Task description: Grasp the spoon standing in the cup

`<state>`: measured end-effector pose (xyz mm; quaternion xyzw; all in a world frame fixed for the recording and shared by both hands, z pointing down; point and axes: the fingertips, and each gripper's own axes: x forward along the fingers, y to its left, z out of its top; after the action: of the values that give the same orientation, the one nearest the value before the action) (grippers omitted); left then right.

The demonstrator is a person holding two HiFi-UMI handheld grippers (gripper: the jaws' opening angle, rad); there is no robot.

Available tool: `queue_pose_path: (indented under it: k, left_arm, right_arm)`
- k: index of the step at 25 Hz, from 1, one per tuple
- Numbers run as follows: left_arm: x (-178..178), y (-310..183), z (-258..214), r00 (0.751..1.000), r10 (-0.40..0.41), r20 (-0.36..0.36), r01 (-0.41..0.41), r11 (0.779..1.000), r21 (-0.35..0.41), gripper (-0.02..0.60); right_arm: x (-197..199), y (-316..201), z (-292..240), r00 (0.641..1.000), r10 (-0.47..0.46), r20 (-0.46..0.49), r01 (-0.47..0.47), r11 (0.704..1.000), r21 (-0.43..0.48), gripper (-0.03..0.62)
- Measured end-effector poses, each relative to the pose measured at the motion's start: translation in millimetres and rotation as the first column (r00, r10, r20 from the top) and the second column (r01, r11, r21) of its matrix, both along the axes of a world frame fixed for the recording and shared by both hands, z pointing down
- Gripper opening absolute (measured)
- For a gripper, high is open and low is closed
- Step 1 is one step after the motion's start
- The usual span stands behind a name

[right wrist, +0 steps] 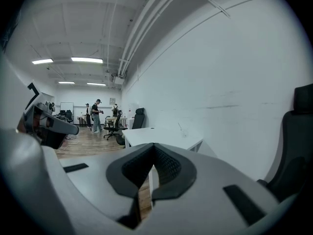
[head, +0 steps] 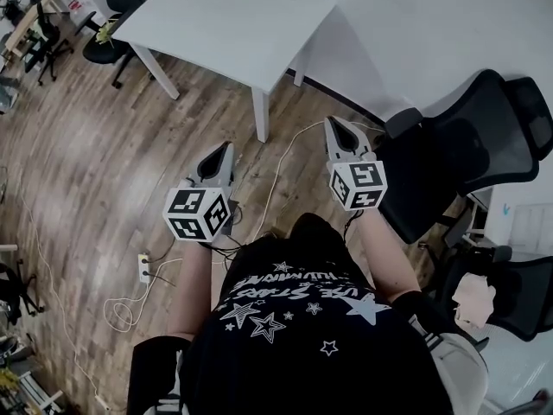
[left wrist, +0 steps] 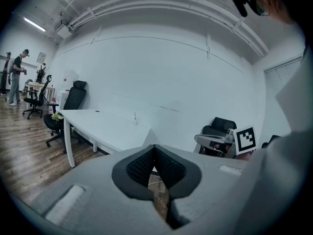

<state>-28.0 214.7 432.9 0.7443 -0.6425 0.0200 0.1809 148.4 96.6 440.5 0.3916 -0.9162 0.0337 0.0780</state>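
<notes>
The left gripper [head: 226, 147] is held at waist height over the wooden floor [head: 95, 154], short of the near corner of the white table [head: 225, 24], and it points toward that corner. That looks like a carrying pose for a walk-up rather than a reach. Its own view shows its pads meeting at the tips with only floor seen through the slit below them, so the left gripper [left wrist: 154, 153] is closed and empty.

To its right, the right gripper [head: 333, 121] is held level with it beside the black office chair [head: 484, 137]. It too is closed tight on nothing, the pads touching in its own view [right wrist: 152, 153].

Neither tool is near the task's thing. A thin upright stick [left wrist: 135, 116] stands near the table's far edge and may be the spoon in its cup, but it is too small to tell.

The head view alone shows both tools side by side, the person's arms, and a white cable [head: 276, 180] trailing across the floor. The gripper views alone show the tabletop [right wrist: 156, 136] side-on, the stick rising above it, and people [left wrist: 14, 77] standing far down the room
</notes>
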Motion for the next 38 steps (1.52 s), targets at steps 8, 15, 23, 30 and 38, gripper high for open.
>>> queue_pose_path:
  k: [8, 15, 23, 30, 38]
  left_arm:
    - [-25, 0, 11, 1.000, -0.017, -0.025, 0.017, 1.000, -0.016, 0.008]
    - [-49, -39, 22, 0.999, -0.051, -0.019, 0.050, 0.998, -0.039, 0.008]
    - [-75, -126, 10, 0.998, -0.064, -0.001, 0.064, 0.997, -0.037, 0.008]
    - [-95, -191, 0, 0.997, -0.072, 0.000, 0.072, 0.997, -0.035, 0.008]
    - [-120, -259, -9, 0.992, -0.127, 0.015, 0.128, 0.992, -0.021, 0.008]
  right_arm:
    - [-14, -5, 12, 1.000, 0.012, -0.017, -0.012, 0.999, -0.035, 0.009]
    - [-38, -59, 29, 1.000, 0.010, 0.011, -0.009, 0.997, -0.072, 0.009]
    - [-75, -152, 19, 0.999, -0.012, 0.035, 0.015, 0.997, -0.076, 0.009]
    - [-96, -214, 16, 0.999, -0.022, 0.038, 0.026, 0.995, -0.092, 0.009]
    - [-102, -292, 14, 0.998, -0.019, 0.062, 0.025, 0.994, -0.106, 0.009]
